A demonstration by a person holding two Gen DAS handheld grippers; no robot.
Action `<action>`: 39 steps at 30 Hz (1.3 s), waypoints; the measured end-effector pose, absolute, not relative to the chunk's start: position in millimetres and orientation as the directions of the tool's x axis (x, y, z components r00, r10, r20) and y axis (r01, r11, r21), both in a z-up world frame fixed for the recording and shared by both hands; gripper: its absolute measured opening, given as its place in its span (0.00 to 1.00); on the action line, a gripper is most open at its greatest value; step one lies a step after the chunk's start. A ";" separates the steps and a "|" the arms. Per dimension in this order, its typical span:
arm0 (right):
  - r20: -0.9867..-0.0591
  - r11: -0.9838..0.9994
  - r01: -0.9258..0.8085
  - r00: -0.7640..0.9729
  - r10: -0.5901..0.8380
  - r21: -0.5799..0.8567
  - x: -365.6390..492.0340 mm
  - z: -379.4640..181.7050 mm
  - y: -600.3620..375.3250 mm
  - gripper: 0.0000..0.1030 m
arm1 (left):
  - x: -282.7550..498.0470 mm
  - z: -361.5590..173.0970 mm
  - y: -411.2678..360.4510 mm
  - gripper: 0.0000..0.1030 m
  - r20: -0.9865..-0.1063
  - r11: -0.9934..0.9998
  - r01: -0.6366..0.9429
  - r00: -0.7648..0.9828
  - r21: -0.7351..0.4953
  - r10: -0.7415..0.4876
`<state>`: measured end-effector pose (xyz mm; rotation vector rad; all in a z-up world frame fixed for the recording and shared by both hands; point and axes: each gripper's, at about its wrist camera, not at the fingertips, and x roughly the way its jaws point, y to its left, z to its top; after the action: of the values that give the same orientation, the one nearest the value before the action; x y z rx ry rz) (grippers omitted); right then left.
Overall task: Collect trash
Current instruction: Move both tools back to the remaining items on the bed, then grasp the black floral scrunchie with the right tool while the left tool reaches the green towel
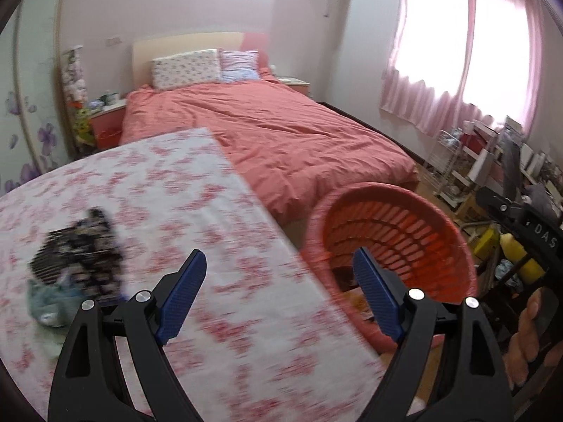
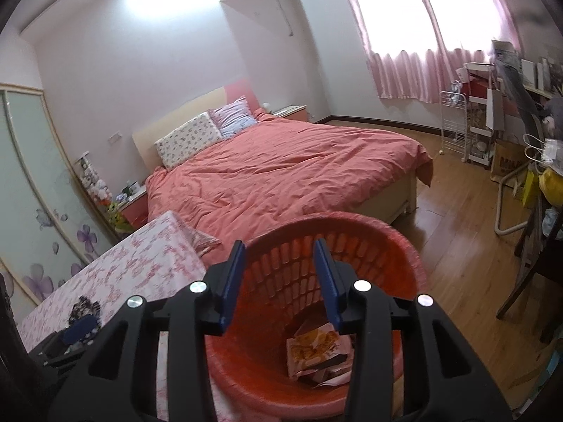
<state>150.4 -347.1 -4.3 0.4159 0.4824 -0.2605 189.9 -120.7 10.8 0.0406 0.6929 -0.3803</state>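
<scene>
A red plastic basket [image 1: 422, 218] stands on the floor beside a table with a pink floral cloth [image 1: 176, 211]. In the right wrist view the basket [image 2: 387, 246] holds a crumpled snack wrapper [image 2: 316, 348] and other scraps. A dark striped wrapper [image 1: 84, 249] and a pale blue-green crumpled bag [image 1: 49, 302] lie on the table at the left. My left gripper [image 1: 279, 295] is open and empty above the table's edge. My right gripper [image 2: 279, 281] is open and empty above the basket. The left gripper's blue pad also shows in the right wrist view [image 2: 82, 327].
A bed with a salmon cover [image 2: 288, 176] stands behind the table and basket. A nightstand [image 1: 107, 125] is at its left. Cluttered shelves [image 2: 492, 123] and a chair [image 2: 538, 256] stand at the right on a wooden floor [image 2: 468, 253].
</scene>
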 end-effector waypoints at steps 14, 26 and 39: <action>-0.557 0.962 0.106 0.829 0.054 0.252 177.1 -1.5 -207.6 0.39 | 172.4 10.7 36.4 0.82 -0.632 0.996 0.063 0.770 -0.067 -0.091; -0.613 0.975 -0.109 0.763 0.207 0.194 216.2 -3.7 -84.8 0.37 | 164.1 2.9 117.0 0.82 -0.649 0.993 -0.086 0.761 -0.085 0.010; -0.700 0.984 -0.132 0.691 0.179 0.121 254.2 -34.1 -29.2 0.12 | 159.9 -8.2 146.1 0.82 -0.666 0.989 -0.106 0.746 -0.102 0.011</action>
<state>254.2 -29.2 -34.1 0.0625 0.7889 0.1738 159.9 146.1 -8.2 -0.1360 0.7264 0.0642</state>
